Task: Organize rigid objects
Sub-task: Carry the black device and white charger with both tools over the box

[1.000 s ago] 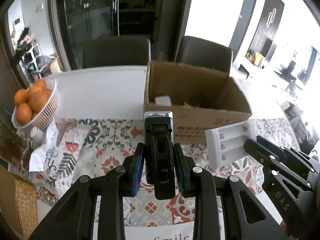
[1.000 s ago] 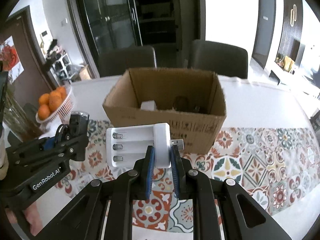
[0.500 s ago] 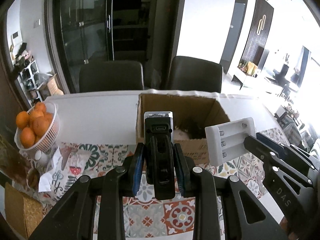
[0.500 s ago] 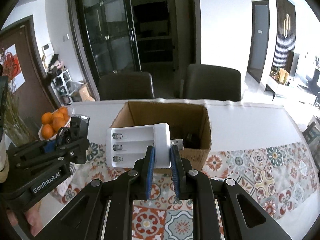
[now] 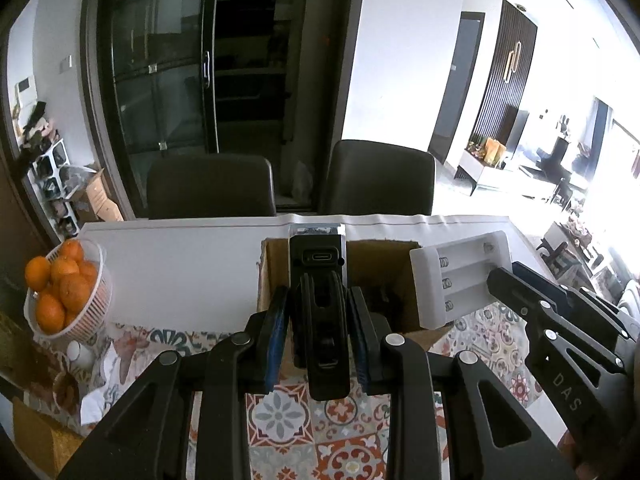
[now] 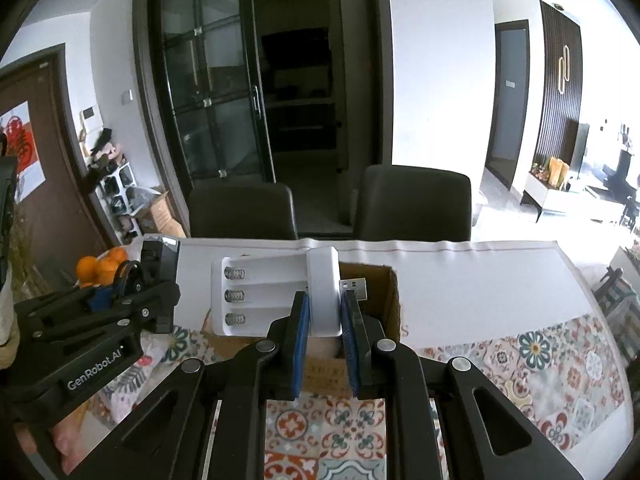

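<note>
My left gripper is shut on a black device with a USB-C port and holds it up in front of the open cardboard box. My right gripper is shut on a white battery charger with a USB plug, held above the near side of the same box. In the left wrist view the charger and right gripper sit to the right. In the right wrist view the left gripper with the black device is at left.
A white basket of oranges stands at the table's left, with crumpled paper below it. A patterned tile-print runner covers the near table. Two dark chairs stand behind the table.
Both grippers have risen and tilted up with their objects still held. The box now looks lower and farther, largely hidden behind the held objects.
</note>
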{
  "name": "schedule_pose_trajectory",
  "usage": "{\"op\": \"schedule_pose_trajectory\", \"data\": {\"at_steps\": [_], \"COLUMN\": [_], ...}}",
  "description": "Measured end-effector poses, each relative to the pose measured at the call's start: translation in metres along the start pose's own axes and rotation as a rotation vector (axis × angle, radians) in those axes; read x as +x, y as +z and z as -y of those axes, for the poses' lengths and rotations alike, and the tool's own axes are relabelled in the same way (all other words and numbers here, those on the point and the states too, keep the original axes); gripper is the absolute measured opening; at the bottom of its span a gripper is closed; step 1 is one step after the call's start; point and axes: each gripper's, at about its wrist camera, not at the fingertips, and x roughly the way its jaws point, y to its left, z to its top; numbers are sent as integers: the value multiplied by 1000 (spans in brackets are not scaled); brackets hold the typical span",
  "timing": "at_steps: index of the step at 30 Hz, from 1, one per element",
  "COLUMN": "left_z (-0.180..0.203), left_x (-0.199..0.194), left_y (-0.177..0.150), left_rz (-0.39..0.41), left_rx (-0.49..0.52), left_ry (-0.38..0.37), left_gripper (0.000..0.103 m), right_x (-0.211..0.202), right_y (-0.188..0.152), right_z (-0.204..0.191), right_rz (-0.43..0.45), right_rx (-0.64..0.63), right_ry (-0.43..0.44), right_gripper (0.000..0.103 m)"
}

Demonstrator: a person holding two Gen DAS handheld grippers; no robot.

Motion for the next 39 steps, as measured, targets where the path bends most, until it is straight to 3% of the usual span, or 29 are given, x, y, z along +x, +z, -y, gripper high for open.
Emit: {"op": "schedule_pose_trajectory", "data": {"at_steps": [14, 23, 39], "left_z": [-2, -10, -19], "left_x": [46, 96, 167], "left_y": [31, 35, 19], "left_rz": [-51, -178, -358], "left_rx": [16, -23, -63], "left_ry": [3, -58, -85], "left_gripper": [29, 29, 29], "right_x": [46, 99, 183], "right_y": [29, 36, 16], "right_z": [9, 17, 22], "right_rz": [-50, -149, -366], "right_rx": [3, 4, -34], "right_ry": [-2, -8, 0], "right_gripper": [18, 18, 18]}}
